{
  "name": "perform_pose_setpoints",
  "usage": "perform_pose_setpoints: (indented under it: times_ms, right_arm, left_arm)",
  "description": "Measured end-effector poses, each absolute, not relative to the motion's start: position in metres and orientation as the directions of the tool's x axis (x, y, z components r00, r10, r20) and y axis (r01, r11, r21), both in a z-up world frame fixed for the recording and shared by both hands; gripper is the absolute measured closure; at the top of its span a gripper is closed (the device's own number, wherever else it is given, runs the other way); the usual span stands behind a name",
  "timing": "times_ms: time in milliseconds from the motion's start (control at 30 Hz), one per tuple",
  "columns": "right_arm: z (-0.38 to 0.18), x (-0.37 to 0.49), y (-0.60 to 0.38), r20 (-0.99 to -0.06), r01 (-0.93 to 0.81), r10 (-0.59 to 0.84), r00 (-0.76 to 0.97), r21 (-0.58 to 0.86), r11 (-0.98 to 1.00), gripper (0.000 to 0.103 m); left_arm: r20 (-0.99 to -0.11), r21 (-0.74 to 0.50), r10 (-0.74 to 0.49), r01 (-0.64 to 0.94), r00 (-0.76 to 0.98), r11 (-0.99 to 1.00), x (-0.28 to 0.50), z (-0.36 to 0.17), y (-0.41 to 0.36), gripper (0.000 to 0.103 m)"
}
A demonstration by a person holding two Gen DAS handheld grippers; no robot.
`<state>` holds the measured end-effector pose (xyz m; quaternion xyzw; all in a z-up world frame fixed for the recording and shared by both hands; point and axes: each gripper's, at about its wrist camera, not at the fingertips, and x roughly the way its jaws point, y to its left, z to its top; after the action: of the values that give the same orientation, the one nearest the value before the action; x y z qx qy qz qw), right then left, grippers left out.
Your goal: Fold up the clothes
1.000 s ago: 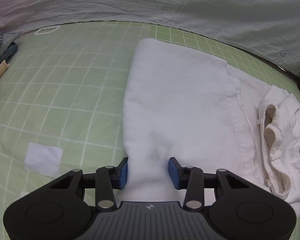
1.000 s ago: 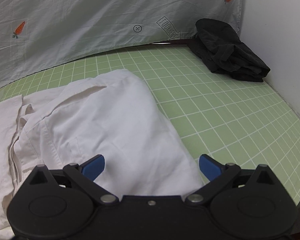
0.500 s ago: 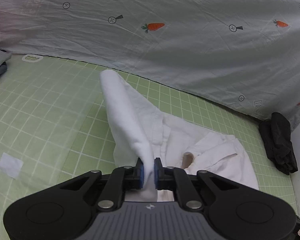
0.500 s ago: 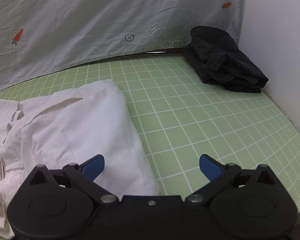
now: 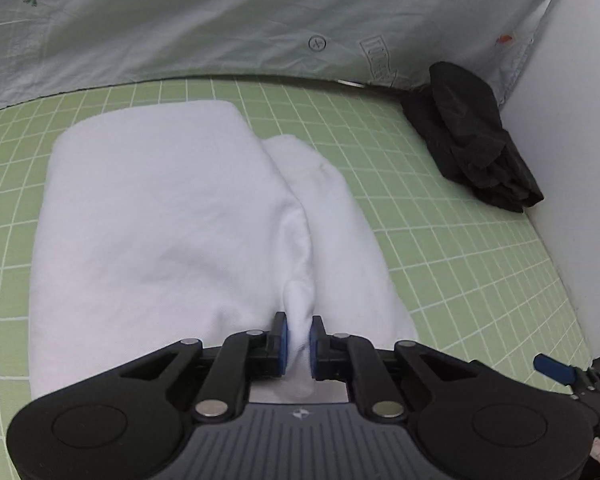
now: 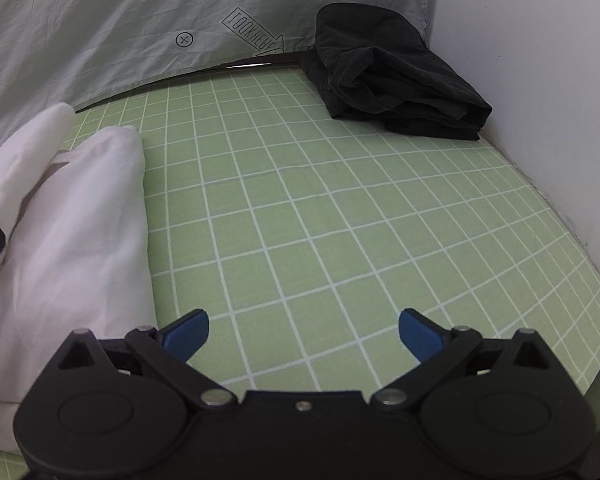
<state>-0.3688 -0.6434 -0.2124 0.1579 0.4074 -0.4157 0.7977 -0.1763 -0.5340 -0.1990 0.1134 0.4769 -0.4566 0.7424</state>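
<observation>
The white garment (image 5: pixel 160 220) lies folded over on the green grid mat (image 5: pixel 440 248) just ahead of the left gripper (image 5: pixel 298 346), whose jaws pinch a ridge of its cloth, while the right gripper (image 6: pixel 304 332) stands wide and empty beside it, black clothes (image 6: pixel 388 80) beyond.

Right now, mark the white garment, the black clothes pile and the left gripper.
white garment (image 5: pixel 152 216), left wrist view, flat folded top.
black clothes pile (image 6: pixel 392 84), right wrist view, middle of heap.
left gripper (image 5: pixel 298 346), left wrist view, between fingers, on pinched cloth.
</observation>
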Motion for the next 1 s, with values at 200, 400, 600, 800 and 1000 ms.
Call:
perform_pose_setpoints:
  times_ms: [200, 400, 600, 800, 1000]
  right_arm:
    - [-0.209, -0.363, -0.643, -0.779, 0.758, -0.509, 0.367, -0.067, 0.649, 0.001]
    - [-0.194, -0.341, -0.639, -0.757, 0.735, -0.5, 0.421, -0.038, 0.677, 0.001]
    - [-0.174, -0.304, -0.629, -0.715, 0.695, -0.485, 0.504, 0.003, 0.719, 0.001]
    - [-0.173, -0.252, -0.607, -0.7, 0.569, -0.355, 0.619, 0.089, 0.817, 0.025]
    - [-0.197, -0.208, -0.596, -0.75, 0.499, -0.235, 0.619, 0.144, 0.855, 0.059]
  left_arm:
    - [-0.822, -0.279, -0.56, 0.788, 0.099, 0.548, -0.175, -0.197, -0.541, 0.064]
    - [-0.774, -0.367, -0.631, 0.769, 0.06, 0.523, -0.168, -0.158, -0.521, 0.037]
    - [-0.719, -0.361, -0.675, 0.741, 0.165, 0.567, -0.146, -0.125, -0.481, 0.028]
    - [-0.805, -0.268, -0.526, 0.625, 0.273, 0.733, -0.102, -0.146, -0.441, 0.028]
    - [-0.85, -0.248, -0.461, 0.577, 0.256, 0.778, -0.075, -0.174, -0.418, 0.028]
